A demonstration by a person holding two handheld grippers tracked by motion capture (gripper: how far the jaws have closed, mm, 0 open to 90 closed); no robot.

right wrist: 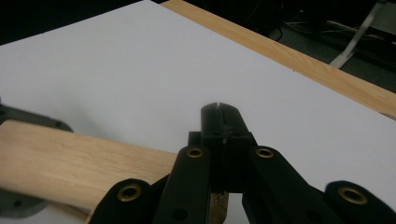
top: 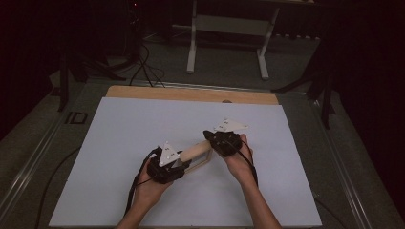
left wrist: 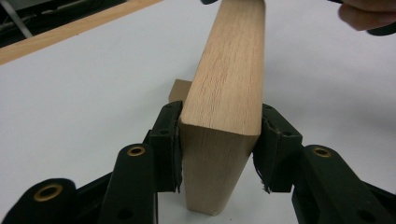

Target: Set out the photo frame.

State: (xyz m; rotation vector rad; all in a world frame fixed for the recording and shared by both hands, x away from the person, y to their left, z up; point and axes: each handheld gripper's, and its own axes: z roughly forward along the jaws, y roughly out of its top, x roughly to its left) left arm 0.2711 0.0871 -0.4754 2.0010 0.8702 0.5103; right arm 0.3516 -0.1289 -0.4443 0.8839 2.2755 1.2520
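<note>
White table sheet (top: 143,124): one wooden block (top: 196,150), two hand-held grippers, left (top: 165,168), right (top: 224,141).

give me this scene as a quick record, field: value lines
surface: white sheet over a wooden table
held thing: wooden block, light wood, raised at an angle
left gripper: jaws clamped on the block's near end, one on each side
right gripper: jaws shut; a thin wooden edge peeks out beneath them, grip unclear
second wooden piece: thin, beside the block between the grippers
</note>
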